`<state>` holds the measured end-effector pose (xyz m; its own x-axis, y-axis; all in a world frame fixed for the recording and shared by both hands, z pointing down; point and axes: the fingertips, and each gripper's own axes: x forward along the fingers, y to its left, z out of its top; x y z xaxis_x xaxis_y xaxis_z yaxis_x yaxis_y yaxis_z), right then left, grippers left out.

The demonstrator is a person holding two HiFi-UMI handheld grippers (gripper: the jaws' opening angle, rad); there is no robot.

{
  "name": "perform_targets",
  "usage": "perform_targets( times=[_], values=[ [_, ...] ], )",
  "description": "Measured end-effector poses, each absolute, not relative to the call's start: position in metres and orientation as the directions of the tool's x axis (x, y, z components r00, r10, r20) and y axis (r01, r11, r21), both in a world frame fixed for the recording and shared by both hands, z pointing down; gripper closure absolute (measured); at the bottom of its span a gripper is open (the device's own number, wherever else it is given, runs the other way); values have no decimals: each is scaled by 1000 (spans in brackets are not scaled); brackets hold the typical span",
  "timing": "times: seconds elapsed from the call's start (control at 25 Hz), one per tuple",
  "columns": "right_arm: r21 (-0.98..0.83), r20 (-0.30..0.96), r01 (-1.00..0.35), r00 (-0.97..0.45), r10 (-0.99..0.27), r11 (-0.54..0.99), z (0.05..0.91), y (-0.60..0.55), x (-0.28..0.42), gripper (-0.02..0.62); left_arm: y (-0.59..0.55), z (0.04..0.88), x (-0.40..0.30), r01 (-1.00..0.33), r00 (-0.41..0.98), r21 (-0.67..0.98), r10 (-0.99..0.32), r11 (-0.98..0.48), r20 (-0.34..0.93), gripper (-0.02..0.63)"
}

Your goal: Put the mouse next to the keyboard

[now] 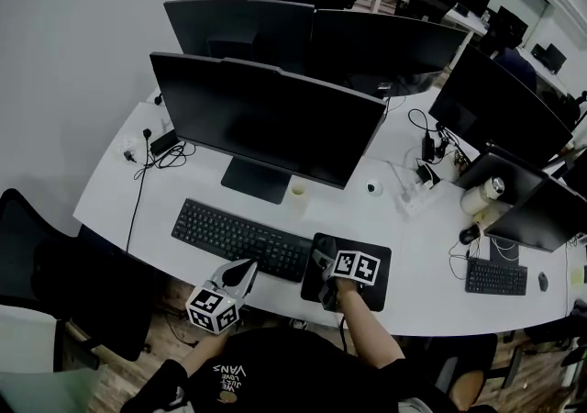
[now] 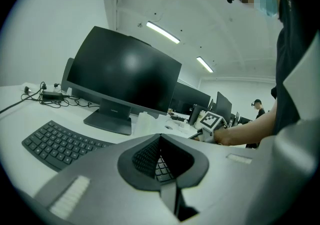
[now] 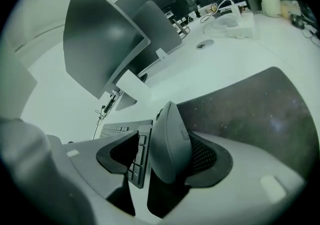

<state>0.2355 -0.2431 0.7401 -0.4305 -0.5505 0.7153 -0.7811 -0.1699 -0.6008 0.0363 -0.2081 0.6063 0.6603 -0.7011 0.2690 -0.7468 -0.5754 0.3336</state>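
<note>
A dark mouse (image 3: 170, 156) stands on its side at the left edge of a black mouse pad (image 3: 250, 114), right beside the end of the black keyboard (image 3: 136, 155). It sits between the jaws of my right gripper (image 3: 166, 136). It leans against the right pad, while a gap shows at the left pad, so the gripper is open. In the head view the right gripper (image 1: 323, 267) hides the mouse on the pad (image 1: 359, 242), just right of the keyboard (image 1: 240, 239). My left gripper (image 1: 246, 270) hovers shut and empty at the desk's front edge, before the keyboard (image 2: 55, 144).
A large monitor (image 1: 266, 117) stands behind the keyboard, with a small cup (image 1: 298, 189) by its foot. Cables (image 1: 160, 152) lie at the far left. To the right are more monitors, a bottle (image 1: 493, 187) and a second keyboard (image 1: 495, 275). A black chair (image 1: 37, 255) stands left.
</note>
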Motion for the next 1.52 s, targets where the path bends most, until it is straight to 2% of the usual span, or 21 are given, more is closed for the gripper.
perform_targets(
  times=[0.24, 0.44, 0.96, 1.16, 1.36, 1.52],
  values=[
    [-538, 748, -828, -381, -544, -159, 739, -234, 240, 271, -213, 604, 37, -729, 681, 335, -684, -597, 263, 605],
    [-460, 777, -882, -340, -530, -107, 737, -224, 239, 201, -214, 605, 37, -710, 701, 341, -664, -616, 261, 605],
    [-431, 757, -885, -248, -604, -177, 727, -217, 244, 196, -221, 602, 21, -661, 749, 340, -611, -669, 255, 605],
    [-419, 698, -886, -174, -694, -200, 699, -217, 255, 199, -229, 594, 4, -654, 756, 326, -607, -683, 244, 605],
    [-410, 606, -901, -154, -781, -141, 658, -216, 238, 236, -231, 588, -8, -634, 772, 322, -592, -703, 231, 604],
    [-372, 539, -923, -132, -832, -95, 626, -208, 219, 376, -231, 583, -14, -609, 793, 317, -569, -727, 218, 604]
  ],
)
